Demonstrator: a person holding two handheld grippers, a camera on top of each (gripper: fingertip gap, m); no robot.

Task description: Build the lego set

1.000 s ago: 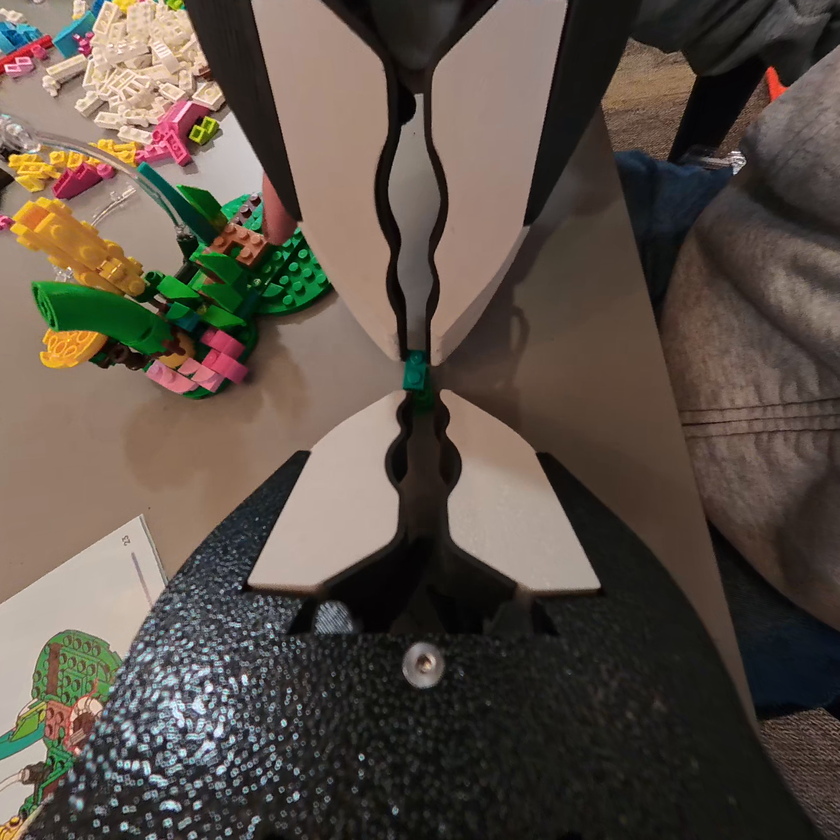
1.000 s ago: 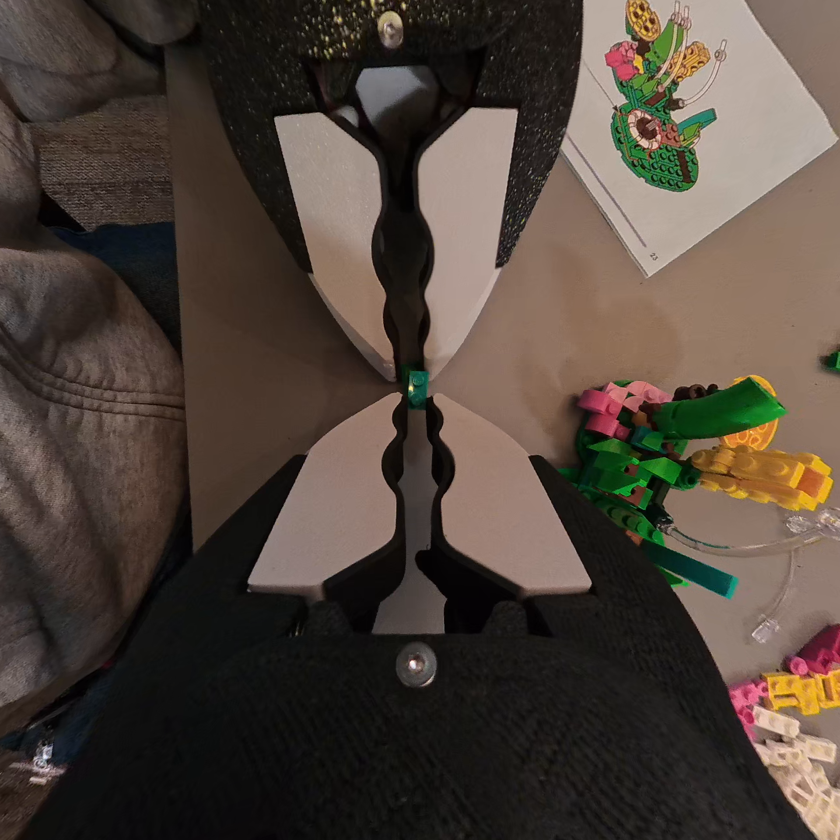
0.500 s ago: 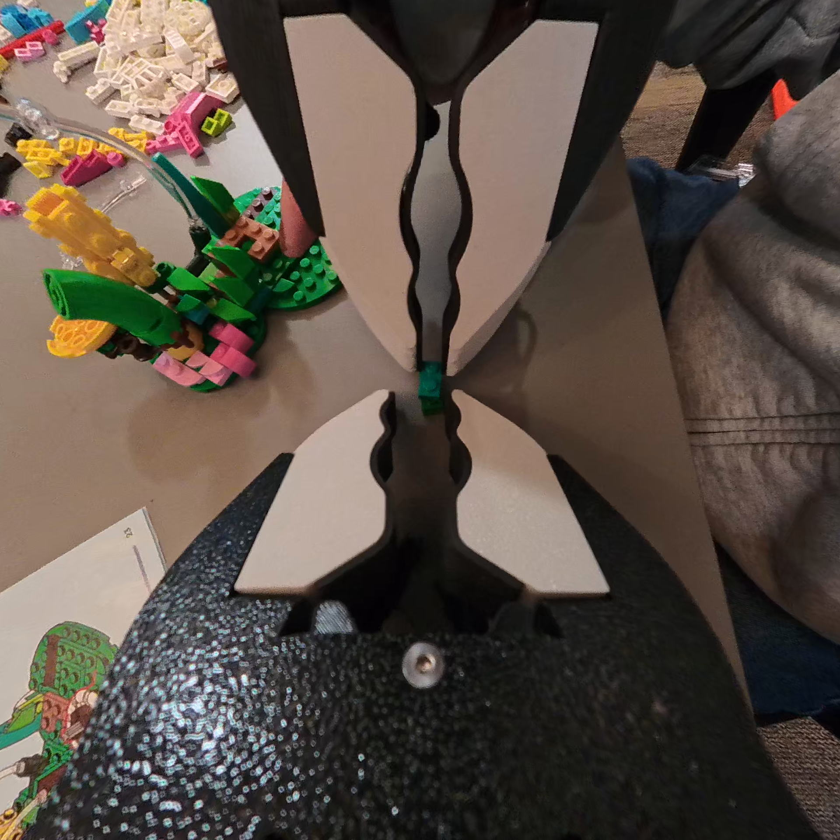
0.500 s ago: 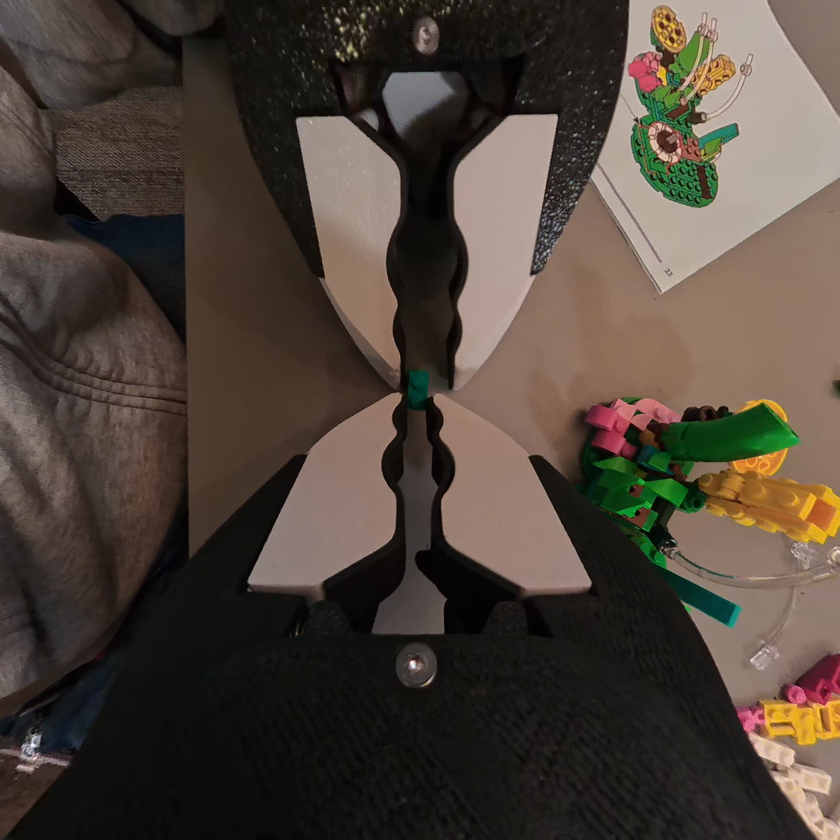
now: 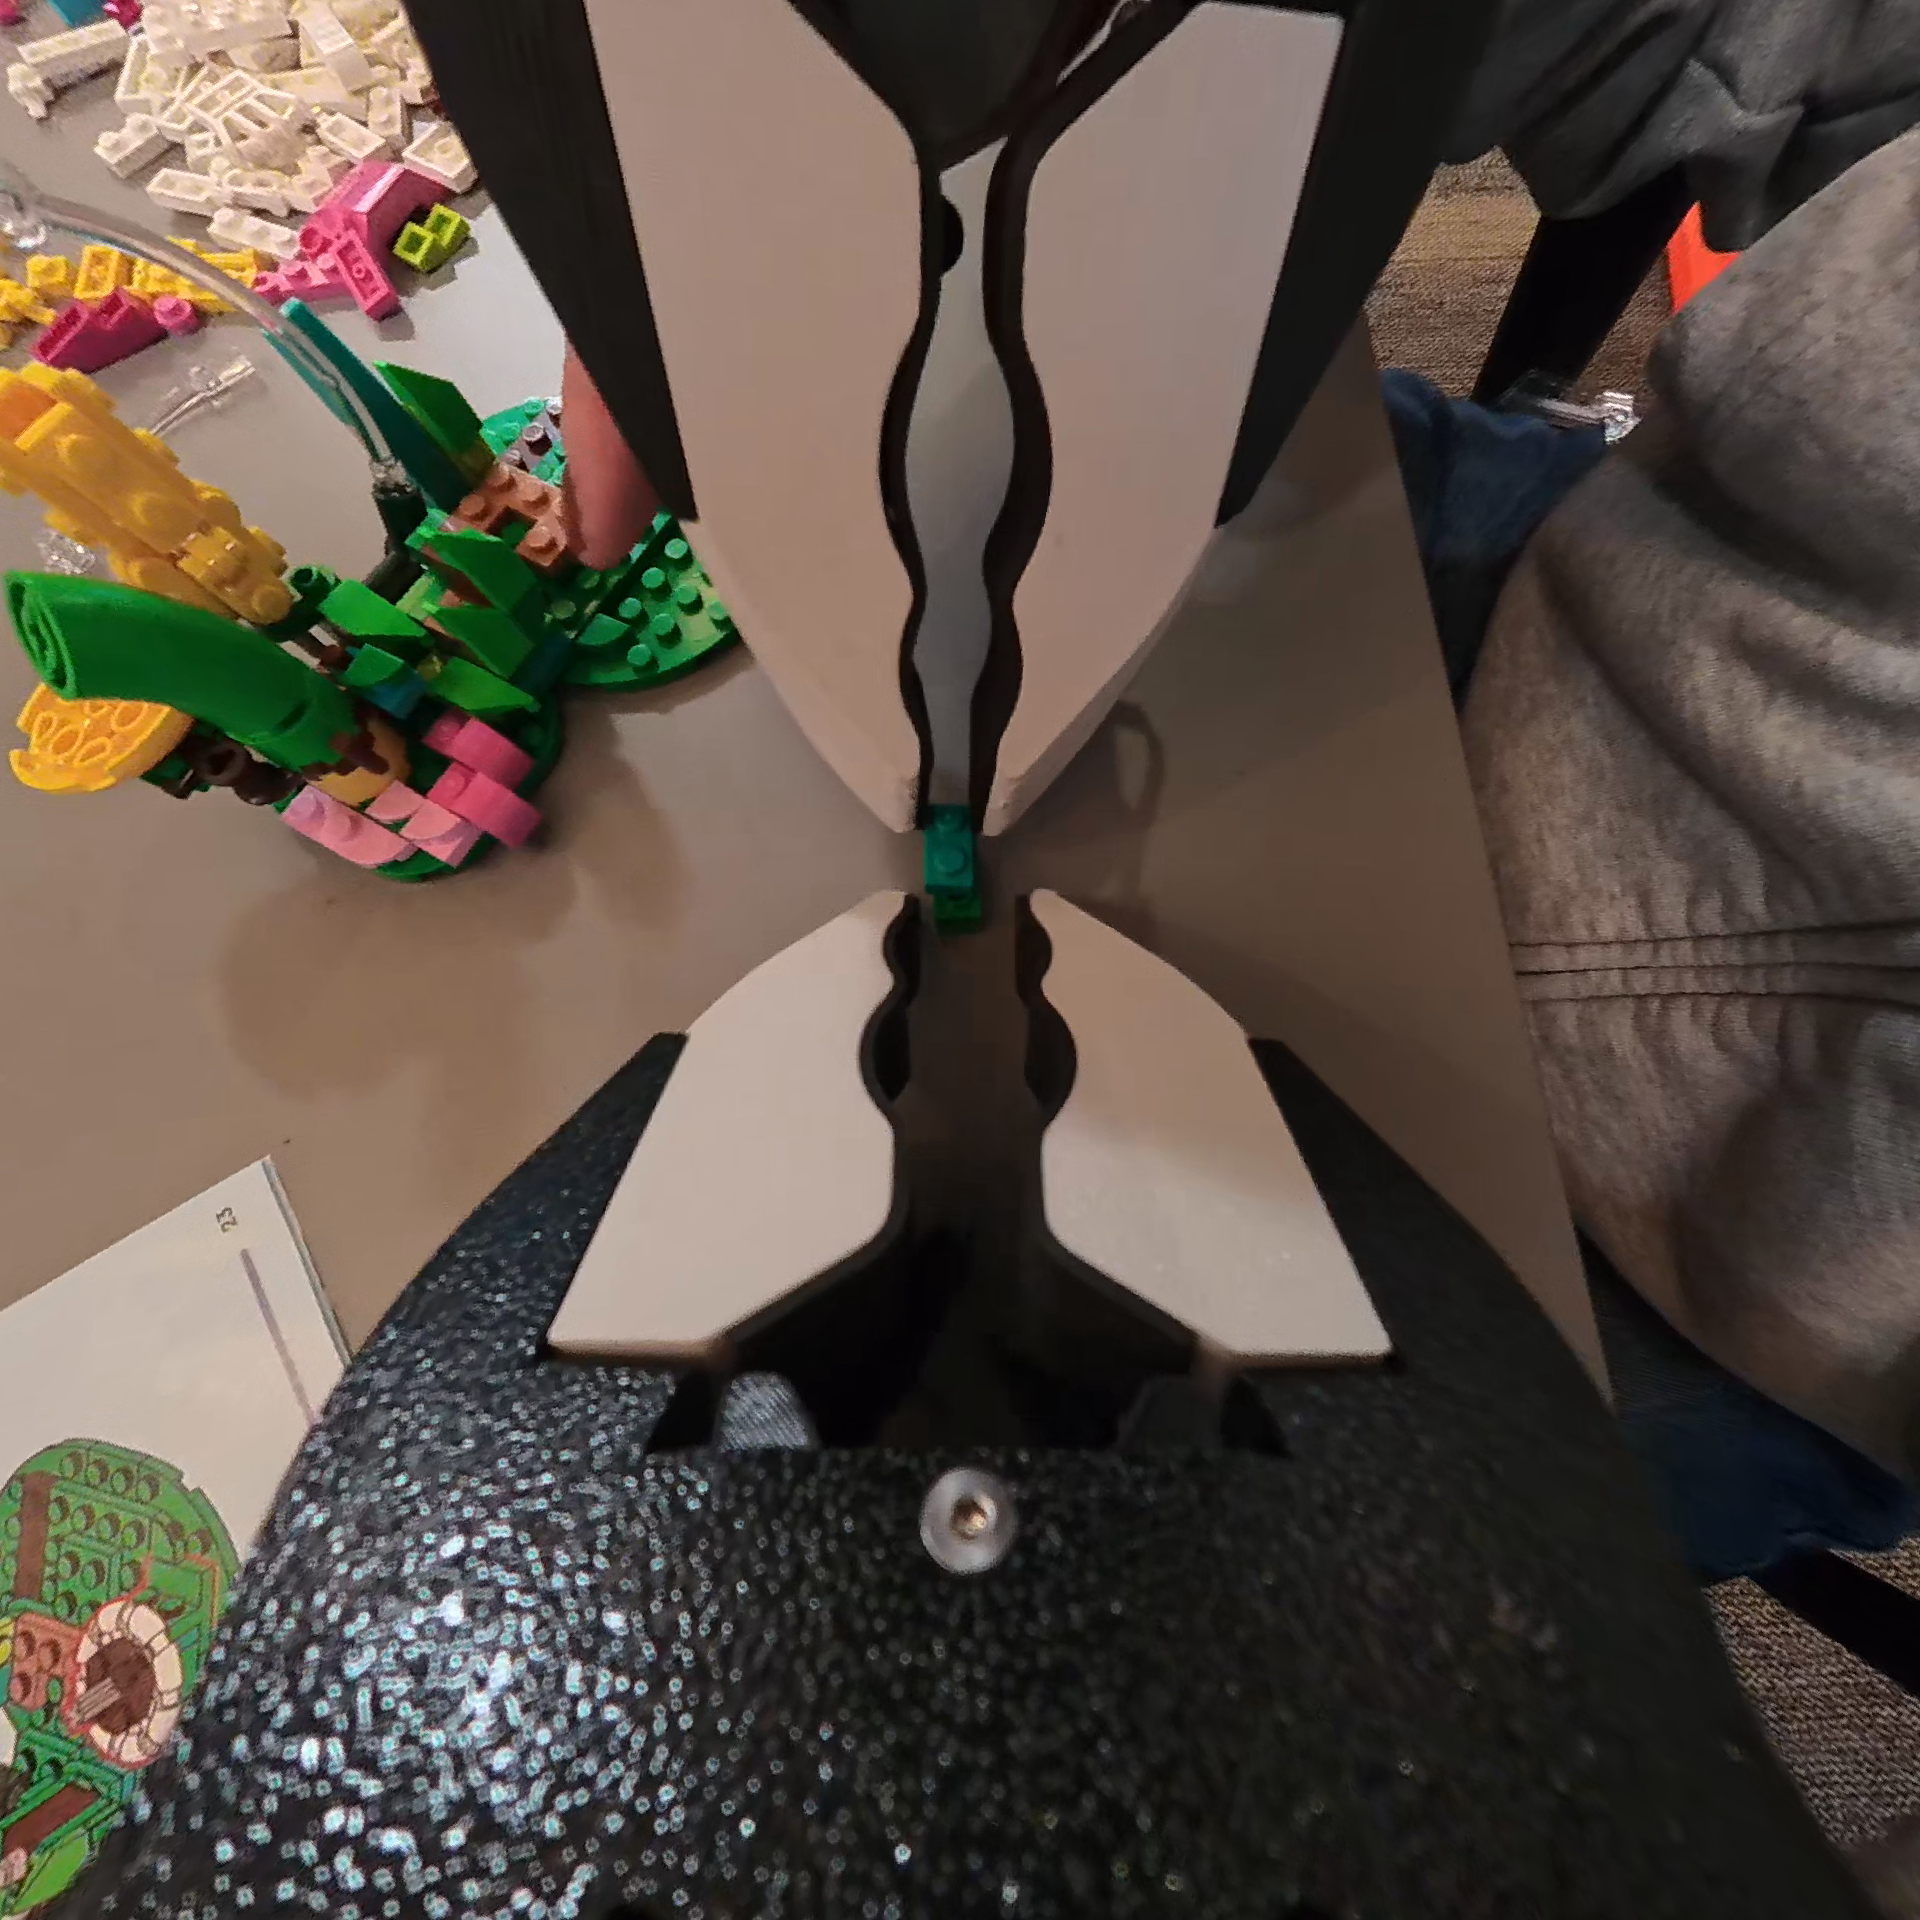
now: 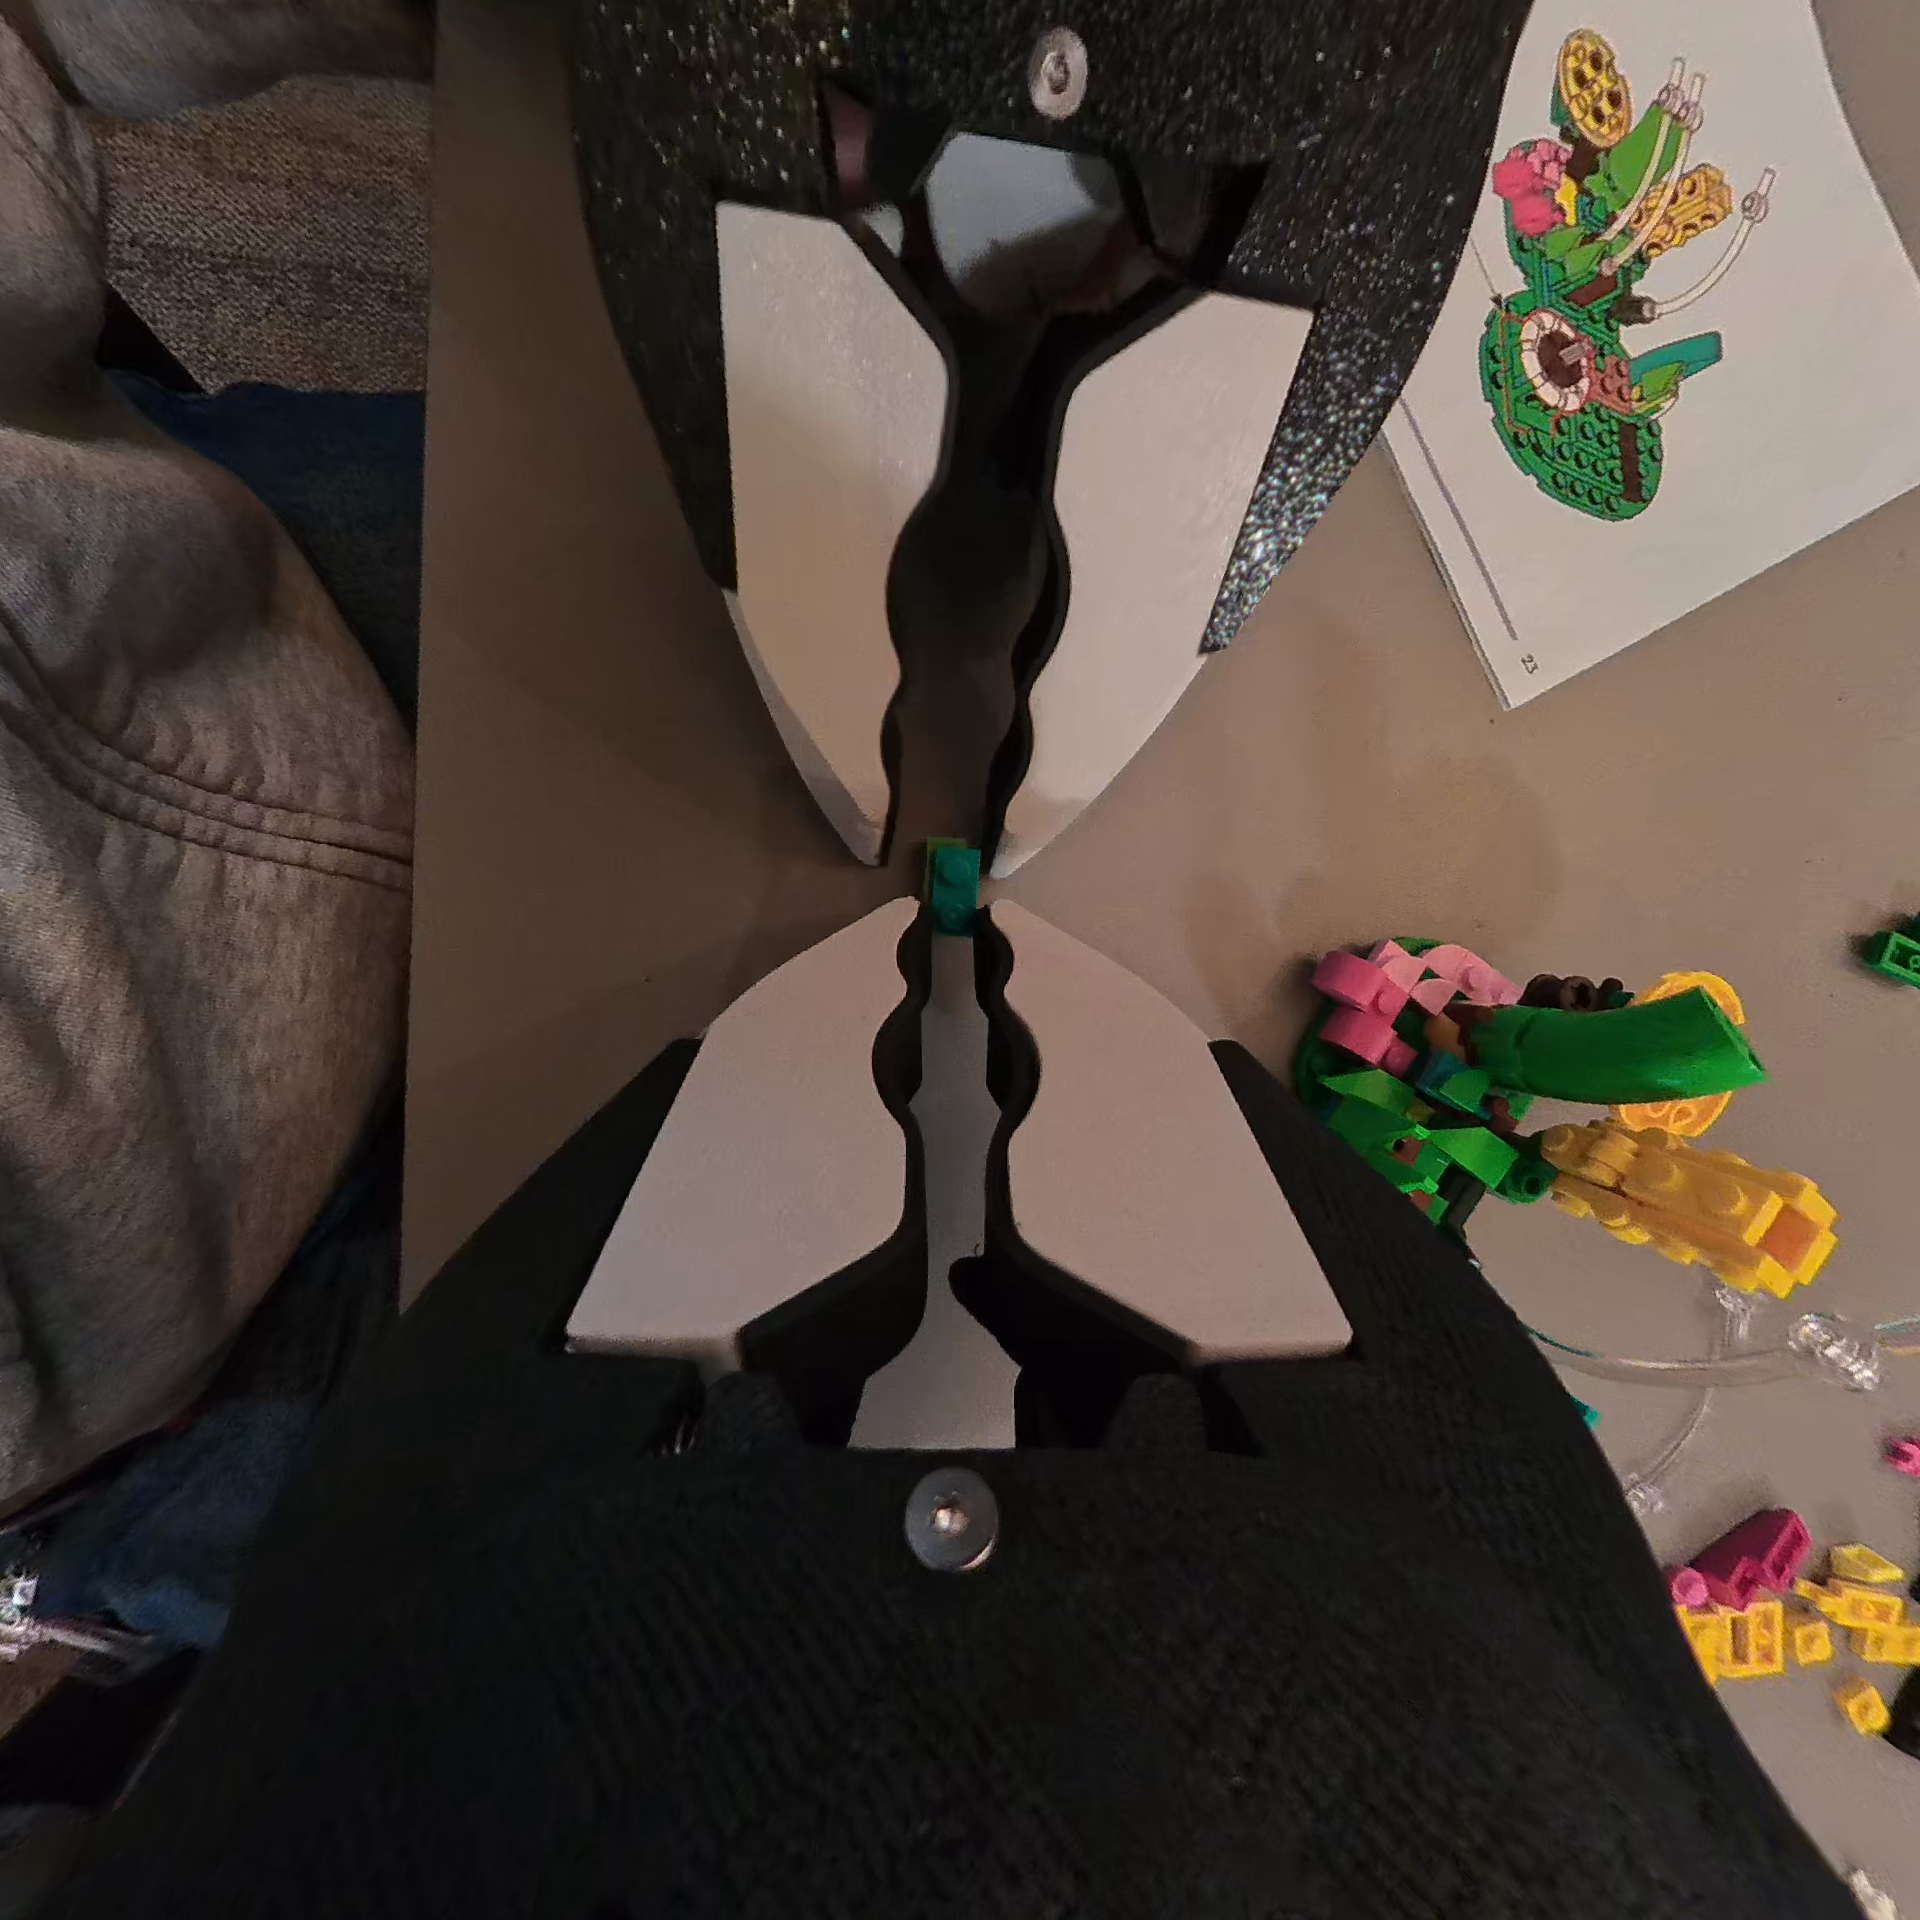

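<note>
Two hand-held tools are seen tip to tip above a tan worktop [image 5: 312,1039]. The right tool [image 6: 948,914] is nearly shut, its pads pressed on a small teal brick [image 6: 954,881] with a green piece stuck to it. The left tool [image 5: 966,909] is held partly open; its fingers stand either side of the green end, apart from it. A half-built flower model [image 5: 343,644] lies to one side, near loose bricks [image 5: 239,114] and an instruction sheet [image 6: 1621,343].

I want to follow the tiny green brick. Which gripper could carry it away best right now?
Probably the right gripper: its fingertips pinch the tiny green brick. The left gripper stands open, with a gap beside it.
</note>
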